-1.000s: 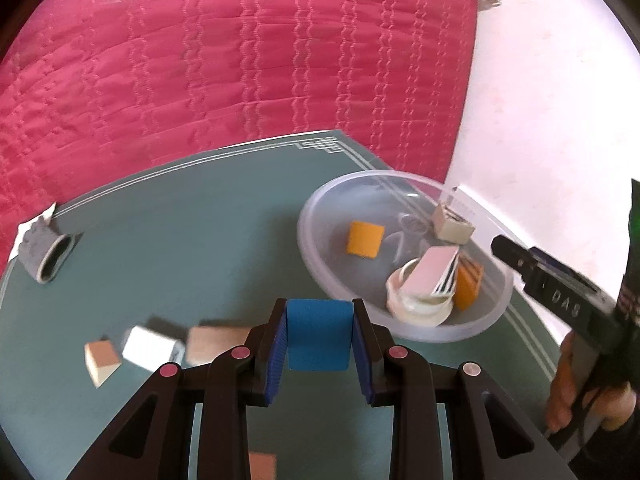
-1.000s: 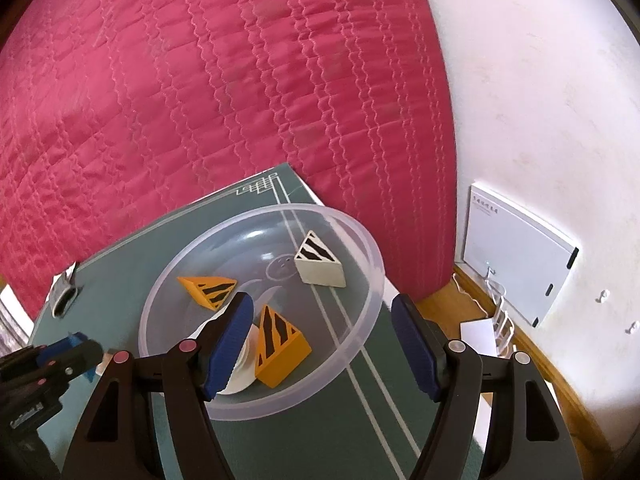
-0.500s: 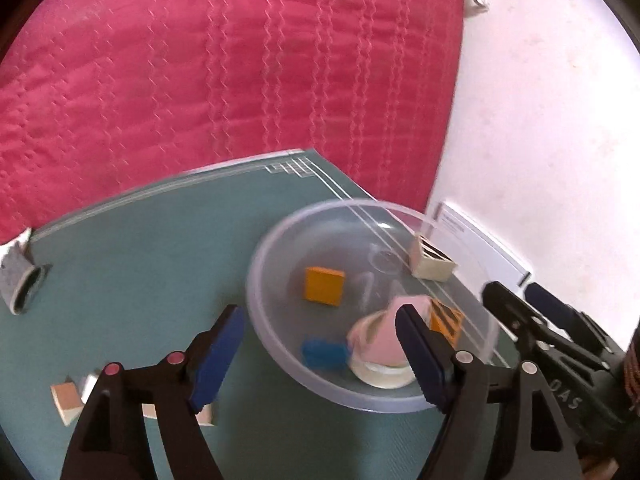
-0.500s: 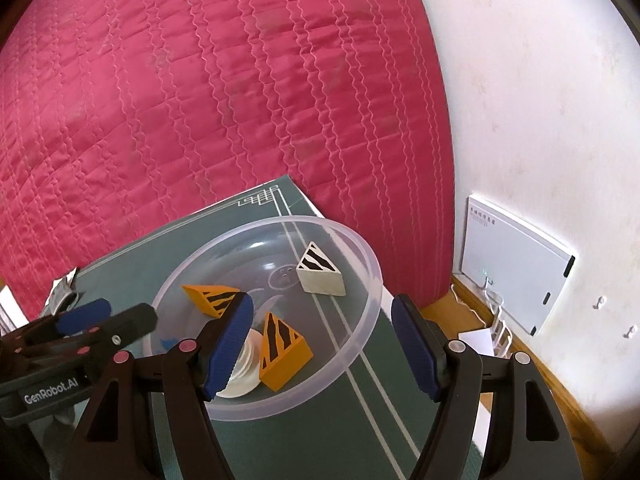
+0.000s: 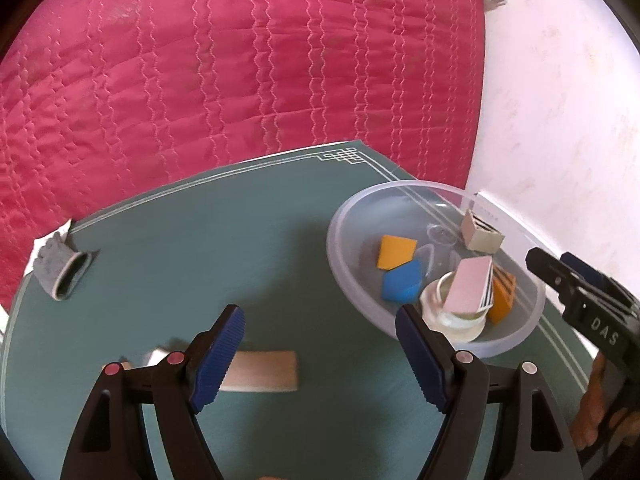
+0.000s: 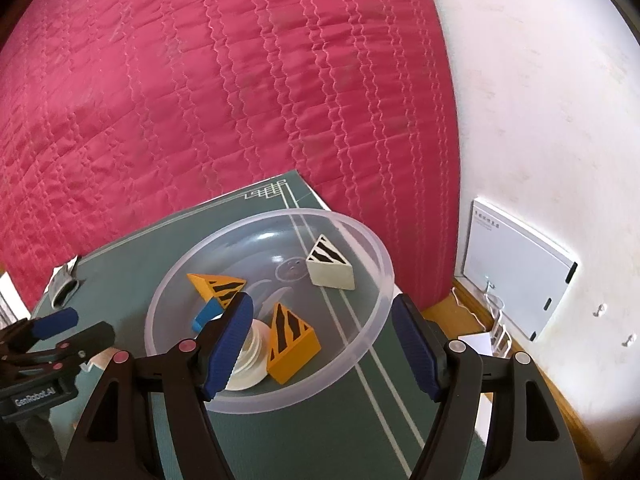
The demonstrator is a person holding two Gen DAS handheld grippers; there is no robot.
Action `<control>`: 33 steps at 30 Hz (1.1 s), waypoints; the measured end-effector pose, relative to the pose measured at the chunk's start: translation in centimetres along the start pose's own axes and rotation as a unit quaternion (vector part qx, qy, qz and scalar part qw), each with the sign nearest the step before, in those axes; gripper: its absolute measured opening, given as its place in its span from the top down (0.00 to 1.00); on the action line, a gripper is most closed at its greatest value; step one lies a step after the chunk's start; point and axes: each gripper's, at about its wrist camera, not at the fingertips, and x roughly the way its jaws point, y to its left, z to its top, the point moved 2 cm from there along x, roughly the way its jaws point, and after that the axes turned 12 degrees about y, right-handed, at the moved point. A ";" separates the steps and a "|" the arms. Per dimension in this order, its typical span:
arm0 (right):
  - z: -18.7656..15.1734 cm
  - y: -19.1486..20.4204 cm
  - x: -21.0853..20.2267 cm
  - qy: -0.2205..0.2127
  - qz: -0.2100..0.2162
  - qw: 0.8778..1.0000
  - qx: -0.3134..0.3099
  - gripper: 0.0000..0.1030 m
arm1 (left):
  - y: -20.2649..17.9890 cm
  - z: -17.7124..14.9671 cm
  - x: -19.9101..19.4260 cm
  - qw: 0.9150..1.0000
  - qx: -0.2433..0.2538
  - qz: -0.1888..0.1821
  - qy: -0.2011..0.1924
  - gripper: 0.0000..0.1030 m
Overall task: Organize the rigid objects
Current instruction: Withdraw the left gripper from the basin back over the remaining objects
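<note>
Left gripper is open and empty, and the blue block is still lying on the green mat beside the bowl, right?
Not quite. The left gripper is open and empty, but the blue block is not on the green mat: it lies inside the clear bowl, next to an orange block. The left wrist view shows this plainly.

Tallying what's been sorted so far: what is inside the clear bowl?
The clear bowl holds a blue block, two orange wedges, a white wedge, and a pink block atop a tape roll, hiding its centre.
</note>
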 end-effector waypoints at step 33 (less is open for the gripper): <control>-0.7 0.9 0.2 0.002 0.002 1.000 -0.010 0.29 | 10.8 -6.8 -2.0 0.994 -0.090 0.055 0.032 0.21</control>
